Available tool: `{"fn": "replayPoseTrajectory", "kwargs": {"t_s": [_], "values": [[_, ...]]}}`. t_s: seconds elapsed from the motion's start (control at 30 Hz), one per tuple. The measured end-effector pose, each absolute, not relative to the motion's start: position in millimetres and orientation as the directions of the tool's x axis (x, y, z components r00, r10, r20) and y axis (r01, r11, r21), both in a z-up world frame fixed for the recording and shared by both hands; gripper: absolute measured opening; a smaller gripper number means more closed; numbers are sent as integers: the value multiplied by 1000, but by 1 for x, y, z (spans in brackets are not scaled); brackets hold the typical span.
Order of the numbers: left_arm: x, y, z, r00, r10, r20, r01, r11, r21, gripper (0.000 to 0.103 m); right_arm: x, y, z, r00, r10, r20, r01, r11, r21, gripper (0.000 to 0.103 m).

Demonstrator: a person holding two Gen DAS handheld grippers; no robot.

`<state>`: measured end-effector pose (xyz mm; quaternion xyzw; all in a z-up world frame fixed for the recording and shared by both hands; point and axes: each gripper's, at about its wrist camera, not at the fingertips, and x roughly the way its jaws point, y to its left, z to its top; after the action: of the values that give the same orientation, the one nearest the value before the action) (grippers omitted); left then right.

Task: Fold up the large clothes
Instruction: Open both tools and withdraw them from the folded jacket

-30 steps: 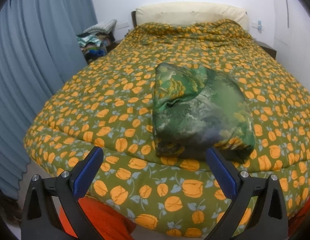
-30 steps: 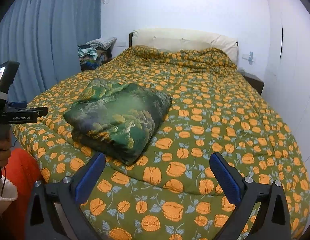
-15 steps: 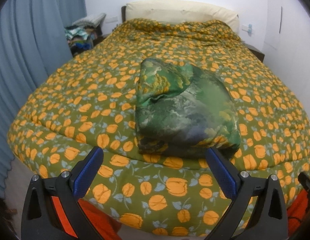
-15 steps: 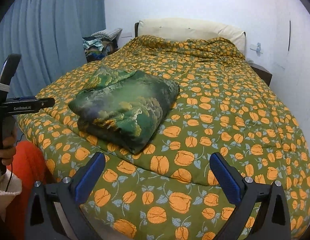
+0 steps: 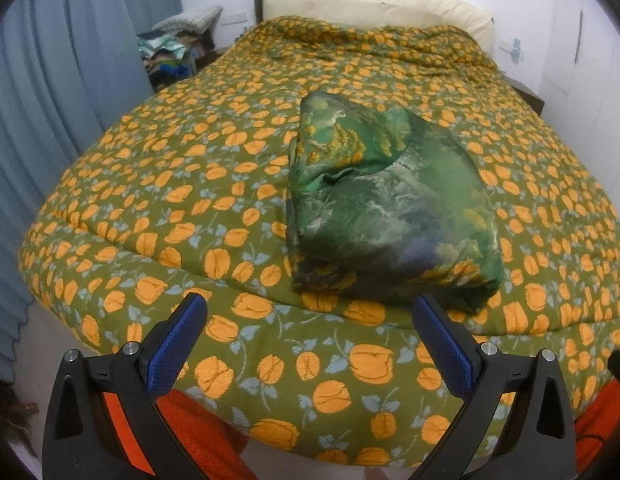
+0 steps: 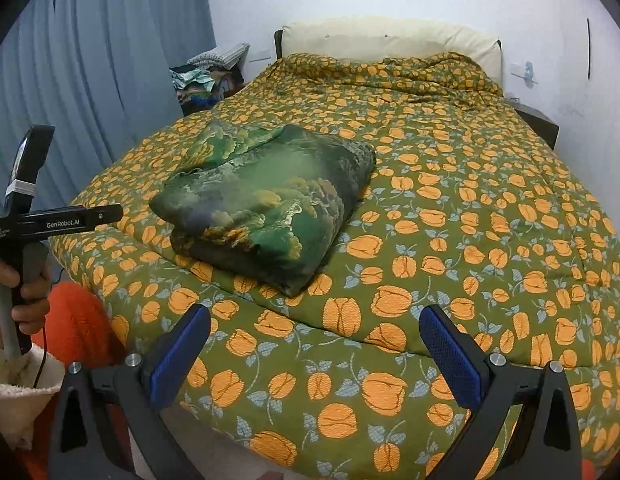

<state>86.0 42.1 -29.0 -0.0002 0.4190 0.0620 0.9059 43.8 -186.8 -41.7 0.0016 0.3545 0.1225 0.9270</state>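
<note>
My left gripper [image 5: 310, 322] is wide open and holds nothing. Its two blue fingers [image 5: 176, 344] stick out over the near edge of the bed. The folded green cloth [image 5: 386, 208] lies on the orange flower blanket [image 5: 170, 184], up ahead of my left gripper and a bit toward its right finger. The cloth's near corner sits just past that right finger, but they do not touch.

From my right camera I can see my left hand [image 6: 28, 284] far on the left side. It is wrapped around the gray handle, and the black tool is held up and level, pointing at the bed. A fuzzy white sleeve [image 6: 14, 384] is below that hand.

My right gripper [image 6: 316, 330] is wide open too, with nothing in it. It hangs low at the foot of the bed. Here the folded green cloth [image 6: 266, 196] lies ahead and toward the left finger, well apart from both fingers.

The cloth is a thick flat bundle. Its long side runs from the foot of the bed up toward the cream headboard [image 6: 390, 38], leaning a little sideways. A looser flap is at its far left corner.
</note>
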Motion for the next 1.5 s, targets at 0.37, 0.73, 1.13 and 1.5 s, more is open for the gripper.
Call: {"fn": "replayPoseTrajectory", "kwargs": {"t_s": [0.37,0.73,1.13,1.5], "values": [[89,44,-28,643,120,-756,-103,992,69,103,58,-177,-35,707,235,-667,-220,969,109,102],[97,53,-33,633,112,-766,-99,993,64,103,69,-159,-32,699,249,-670,-240,965,108,102],[104,58,-41,619,105,-778,-90,994,63,103,77,-150,-40,679,258,-688,-249,962,115,102],[211,121,-57,527,-382,-759,96,914,-394,102,114,-173,-45,671,328,-665,-221,945,242,102]]}}
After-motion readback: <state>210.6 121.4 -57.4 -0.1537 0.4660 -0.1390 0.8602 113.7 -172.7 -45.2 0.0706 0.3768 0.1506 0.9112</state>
